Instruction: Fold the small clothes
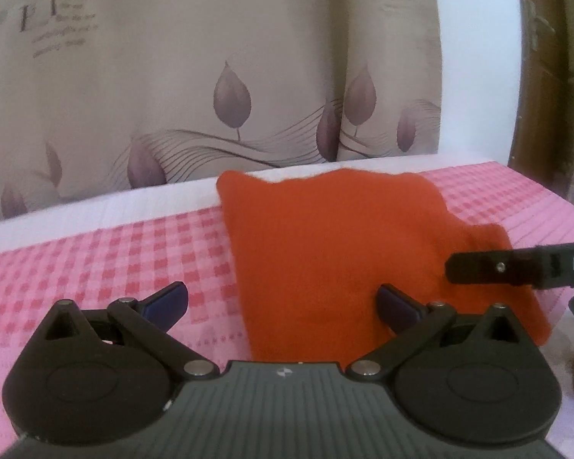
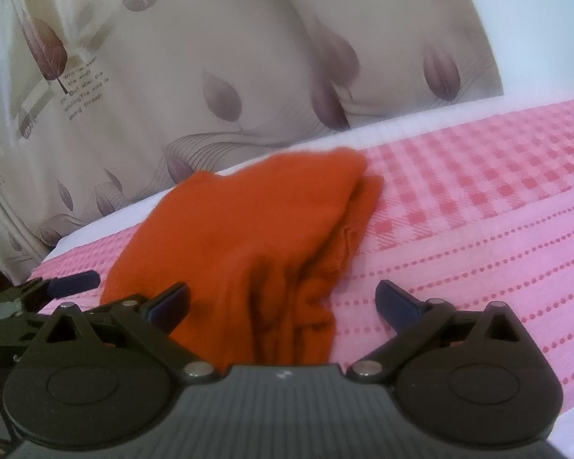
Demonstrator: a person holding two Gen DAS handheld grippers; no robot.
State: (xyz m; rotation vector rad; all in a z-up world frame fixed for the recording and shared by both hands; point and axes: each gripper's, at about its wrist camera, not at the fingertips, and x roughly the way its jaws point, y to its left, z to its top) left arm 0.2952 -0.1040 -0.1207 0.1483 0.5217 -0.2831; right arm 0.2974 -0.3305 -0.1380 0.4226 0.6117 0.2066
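Note:
An orange small garment (image 1: 333, 252) lies folded on the pink checked cloth (image 1: 107, 256). My left gripper (image 1: 283, 302) is open, its jaws wide apart over the garment's near left edge. The right gripper's finger (image 1: 490, 267) reaches in from the right over the garment's right corner. In the right wrist view the garment (image 2: 248, 229) lies bunched with folds at its near end. My right gripper (image 2: 283, 302) is open over that near end. The left gripper's fingertip (image 2: 74, 283) shows at the left beside the garment.
A beige curtain with purple leaves (image 1: 210, 76) hangs behind the surface. A white strip (image 1: 95, 206) runs along the far edge. A brown door frame (image 1: 547, 76) stands at the right. The pink cloth (image 2: 478, 210) stretches to the right of the garment.

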